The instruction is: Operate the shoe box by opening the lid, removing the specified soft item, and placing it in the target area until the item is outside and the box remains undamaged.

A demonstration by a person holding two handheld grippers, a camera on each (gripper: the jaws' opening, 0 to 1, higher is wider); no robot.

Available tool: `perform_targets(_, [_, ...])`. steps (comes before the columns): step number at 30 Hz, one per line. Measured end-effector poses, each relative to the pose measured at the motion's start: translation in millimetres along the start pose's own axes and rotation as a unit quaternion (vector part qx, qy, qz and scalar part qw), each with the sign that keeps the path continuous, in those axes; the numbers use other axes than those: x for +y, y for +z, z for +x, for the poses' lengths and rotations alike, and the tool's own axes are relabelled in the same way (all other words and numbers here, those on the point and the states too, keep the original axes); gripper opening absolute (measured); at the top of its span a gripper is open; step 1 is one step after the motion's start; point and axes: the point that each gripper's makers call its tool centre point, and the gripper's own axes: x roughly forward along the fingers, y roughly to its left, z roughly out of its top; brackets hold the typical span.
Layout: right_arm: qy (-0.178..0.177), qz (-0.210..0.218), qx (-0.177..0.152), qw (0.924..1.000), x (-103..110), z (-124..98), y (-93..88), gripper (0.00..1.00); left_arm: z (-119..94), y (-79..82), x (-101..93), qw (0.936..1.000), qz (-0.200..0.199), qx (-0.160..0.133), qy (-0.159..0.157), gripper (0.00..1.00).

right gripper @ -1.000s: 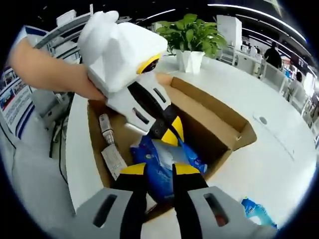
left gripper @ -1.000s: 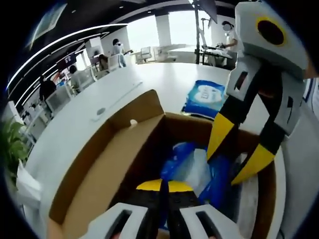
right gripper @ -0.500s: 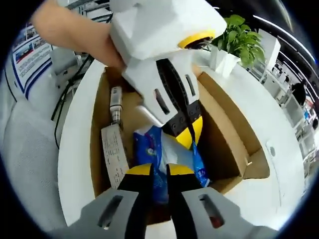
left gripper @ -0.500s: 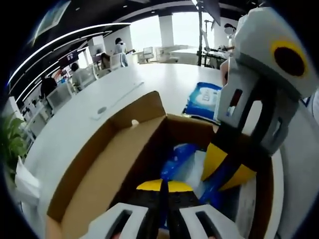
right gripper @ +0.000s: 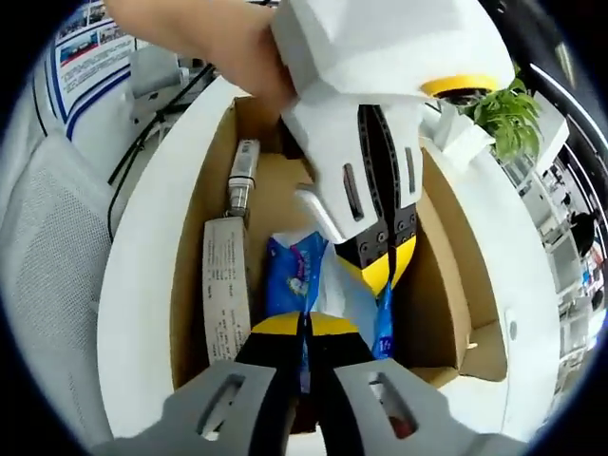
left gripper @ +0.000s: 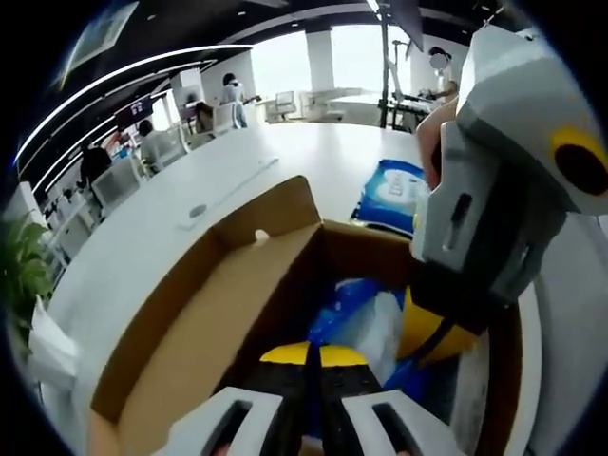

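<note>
A: In the left gripper view, what lies leftmost?

B: A green leafy plant (left gripper: 21, 275) at the edge, then the white worktop (left gripper: 161, 223) with the open brown cardboard shoe box (left gripper: 204, 328) on it, its lid flap folded out to the left. Inside lies the blue and white soft plastic packet (left gripper: 366, 318).

A: And the left gripper (left gripper: 311, 353)?

B: Its yellow tips sit pressed together with no gap at the bottom, over the packet's near end; whether they pinch it I cannot tell here. To the right, the right gripper (left gripper: 432, 337) reaches down into the box, tips at the packet. Beyond the box a second blue and white flat packet (left gripper: 388, 190) lies on the worktop.

A: What does the right gripper view add?

B: Along the box's left wall lie a small cylindrical bottle (right gripper: 239, 179) and, below it, a long white printed leaflet (right gripper: 226, 290). The blue packet (right gripper: 290, 280) lies in the middle of the box. The right gripper (right gripper: 304, 328) has its jaws closed tight at the packet's near end. The left gripper (right gripper: 378, 275), held by a bare hand (right gripper: 223, 43), points down with closed tips onto the packet's right side. The plant (right gripper: 508, 114) stands upper right.
</note>
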Motion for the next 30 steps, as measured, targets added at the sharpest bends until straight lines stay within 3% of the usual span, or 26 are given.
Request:
perform_targets(8, [-0.022,-0.005,-0.004,0.9997,-4.5,-6.8,5.9,0.00,-10.6,5.1,1.8,0.9999,0.000,-0.005,0.009,0.00])
perform_targets(17, [-0.054,-0.022,-0.017,0.9982,-2.8,-20.8,21.4,0.00,-35.4,20.2,9.9,0.9985,-0.012,-0.031,0.043,0.00])
perform_targets(26, [-0.073,-0.041,-0.034,0.9959,-3.0,-48.3,36.9,0.00,-60.0,37.7,5.7,0.9964,-0.016,-0.042,0.072,0.00])
perform_targets(30, [-0.084,-0.049,-0.048,0.9941,-6.1,-64.9,43.3,0.00,-74.0,52.5,4.0,0.9943,-0.019,-0.049,0.092,0.00])
